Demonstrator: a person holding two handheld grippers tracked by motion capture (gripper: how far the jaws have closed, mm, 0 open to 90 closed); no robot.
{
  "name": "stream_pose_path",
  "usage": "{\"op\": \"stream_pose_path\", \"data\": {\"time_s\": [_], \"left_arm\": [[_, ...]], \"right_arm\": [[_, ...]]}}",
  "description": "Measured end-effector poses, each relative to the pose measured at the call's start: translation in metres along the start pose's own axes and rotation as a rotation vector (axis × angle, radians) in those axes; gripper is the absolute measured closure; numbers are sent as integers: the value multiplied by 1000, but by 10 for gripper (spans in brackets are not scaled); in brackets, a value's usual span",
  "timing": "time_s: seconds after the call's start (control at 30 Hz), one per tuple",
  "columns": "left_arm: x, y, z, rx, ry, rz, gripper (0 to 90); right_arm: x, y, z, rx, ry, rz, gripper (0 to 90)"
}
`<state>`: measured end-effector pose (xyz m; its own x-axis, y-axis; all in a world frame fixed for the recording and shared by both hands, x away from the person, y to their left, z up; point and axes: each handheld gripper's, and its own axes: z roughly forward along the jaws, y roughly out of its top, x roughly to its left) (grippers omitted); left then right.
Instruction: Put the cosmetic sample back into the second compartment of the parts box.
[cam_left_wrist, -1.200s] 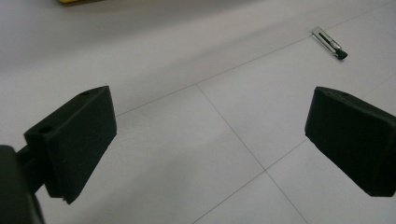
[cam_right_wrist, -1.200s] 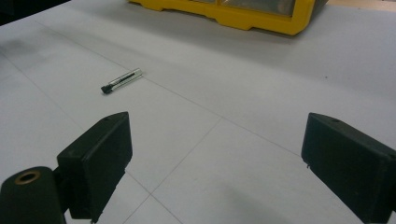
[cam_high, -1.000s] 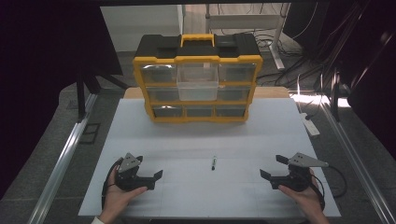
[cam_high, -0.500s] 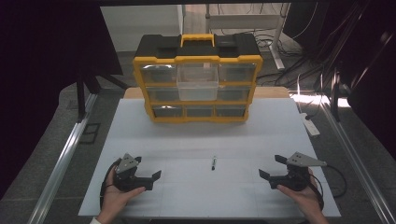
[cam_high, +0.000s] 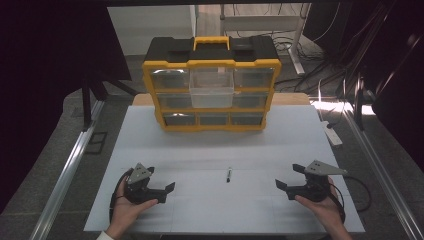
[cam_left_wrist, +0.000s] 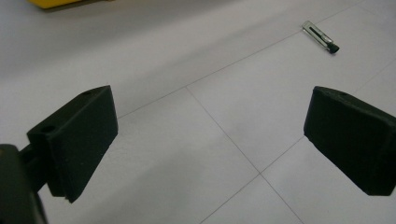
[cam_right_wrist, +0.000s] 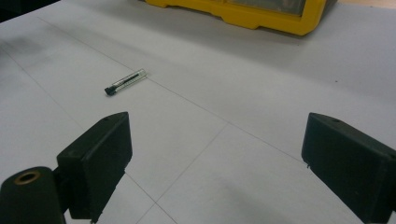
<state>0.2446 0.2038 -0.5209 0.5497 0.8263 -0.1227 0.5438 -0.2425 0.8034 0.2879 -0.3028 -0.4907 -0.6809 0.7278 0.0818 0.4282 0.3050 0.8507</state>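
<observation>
A small clear tube with a black cap (cam_high: 229, 174) lies on the white table between both hands; it appears in the left gripper view (cam_left_wrist: 320, 37) at upper right and in the right gripper view (cam_right_wrist: 125, 82) at upper left. My left gripper (cam_high: 169, 192) rests low at the table's near left, held by a hand, jaws wide apart with nothing between them (cam_left_wrist: 210, 144). At the near right my right gripper (cam_high: 287, 189) also stands open and empty (cam_right_wrist: 215, 163). Both point inward toward the tube, well short of it.
A yellow and black drawer organiser (cam_high: 212, 85) stands at the far middle of the table, one clear middle drawer (cam_high: 212, 90) pulled out. Its yellow base (cam_right_wrist: 261, 16) shows ahead of the right gripper. A white power strip (cam_high: 332, 132) lies at the right edge.
</observation>
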Motion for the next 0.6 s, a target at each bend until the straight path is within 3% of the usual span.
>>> {"op": "stream_pose_path", "data": {"time_s": [0.37, 0.6], "left_arm": [[0, -1, -2, 0, 5, -7, 33], [1, -2, -3, -3, 9, -15, 34]], "right_arm": [[4, 18, 6, 10, 27, -20, 91], [16, 37, 10, 33, 68, -72, 92]]}}
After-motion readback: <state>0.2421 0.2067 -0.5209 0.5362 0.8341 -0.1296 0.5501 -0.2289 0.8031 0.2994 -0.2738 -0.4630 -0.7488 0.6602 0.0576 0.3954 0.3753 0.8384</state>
